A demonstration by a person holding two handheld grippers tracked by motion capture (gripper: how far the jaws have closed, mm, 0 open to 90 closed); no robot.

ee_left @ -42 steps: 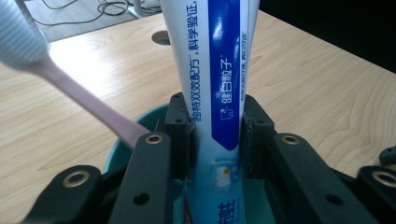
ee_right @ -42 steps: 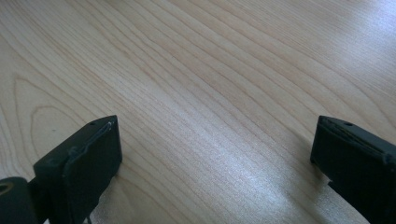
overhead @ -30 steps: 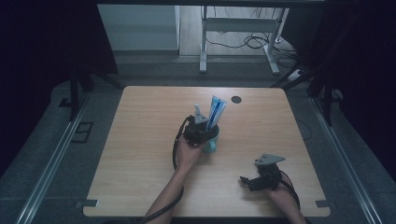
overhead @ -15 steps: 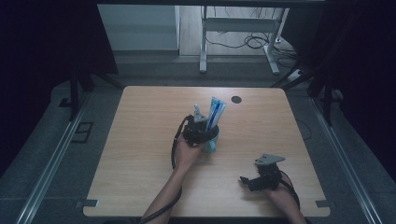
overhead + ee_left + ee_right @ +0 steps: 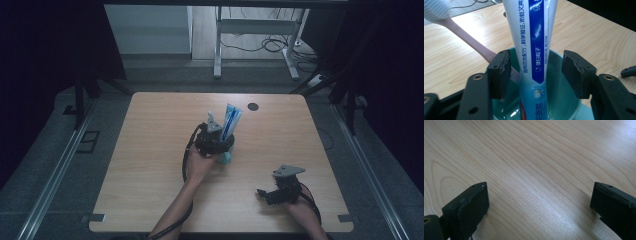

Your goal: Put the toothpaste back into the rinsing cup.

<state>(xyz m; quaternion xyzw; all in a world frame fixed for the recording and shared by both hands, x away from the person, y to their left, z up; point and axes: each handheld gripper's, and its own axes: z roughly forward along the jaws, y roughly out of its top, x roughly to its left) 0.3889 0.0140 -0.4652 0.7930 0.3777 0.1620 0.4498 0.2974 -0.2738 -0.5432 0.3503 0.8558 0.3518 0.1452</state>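
Left gripper view looks straight into a teal cup [image 5: 564,100] that holds two things: a white-and-blue toothpaste tube [image 5: 534,50] standing nearly upright in the middle, and a toothbrush [image 5: 461,35] with a pale pink handle leaning out over the rim to the left, its bristle head high in the corner of the view. The left gripper [image 5: 536,72] has its jaws spread wide on either side of the tube, just above the cup's rim; neither pad appears to touch the tube, though the left pad sits close to it and to the brush handle.

In the high view the cup [image 5: 226,158] stands near the middle of the table [image 5: 150,190], a little toward the far edge, with the tube [image 5: 231,120] rising out of it and the left gripper [image 5: 214,139] right over it.

The tube looks light and soft-walled, with a glossy, likely slippery skin; it would probably dent under a hard squeeze, so a moderate hold across its flat faces, just above the rim, seems best. The cup seems a light, rigid plastic and could tip if the tube is dragged sideways.

The right gripper [image 5: 281,189] rests near the table's near right corner, jaws wide apart over bare wood and holding nothing.
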